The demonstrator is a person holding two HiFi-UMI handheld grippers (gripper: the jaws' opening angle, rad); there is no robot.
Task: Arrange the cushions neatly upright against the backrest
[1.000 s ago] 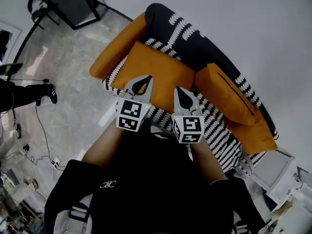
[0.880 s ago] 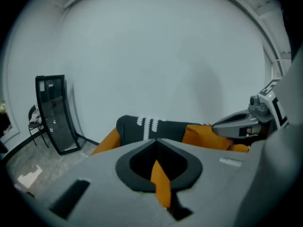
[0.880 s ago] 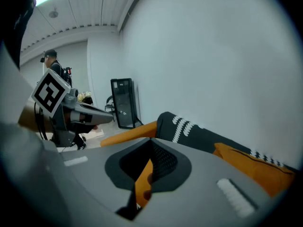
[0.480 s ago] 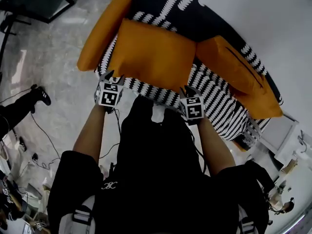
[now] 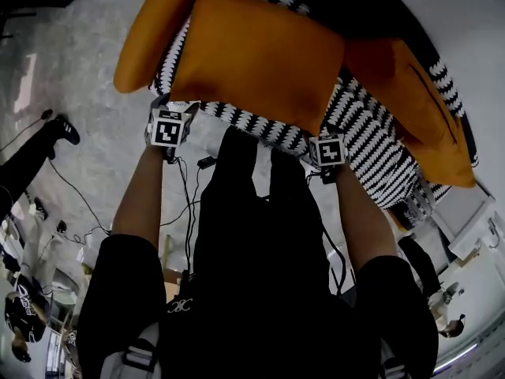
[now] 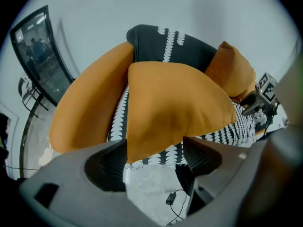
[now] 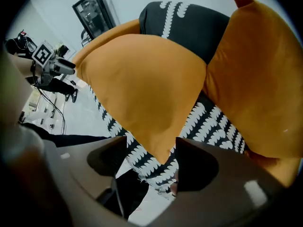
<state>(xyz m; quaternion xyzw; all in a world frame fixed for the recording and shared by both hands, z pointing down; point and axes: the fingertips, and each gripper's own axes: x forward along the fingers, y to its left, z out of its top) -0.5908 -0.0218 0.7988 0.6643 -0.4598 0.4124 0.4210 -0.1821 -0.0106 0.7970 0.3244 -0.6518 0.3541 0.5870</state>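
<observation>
Head view: a large orange cushion (image 5: 256,58) lies on the striped sofa (image 5: 364,129) at top centre. The left gripper (image 5: 164,107) and right gripper (image 5: 327,131) are at its lower corners.
Left gripper view: the jaws are released, having just been opening, with a cushion corner between them.
Right gripper view: likewise released and just opened around the other corner.

1. The sofa (image 5: 371,133) loses the top of its backrest to the head view's upper edge.
2. The wearer's dark trousers (image 5: 252,204) mask part of the seat front.
3. A bystander's shoe (image 5: 65,129) and leg show; the rest runs off the left edge.
4. The smaller cushion (image 7: 260,79) is clipped at the right gripper view's rim.
</observation>
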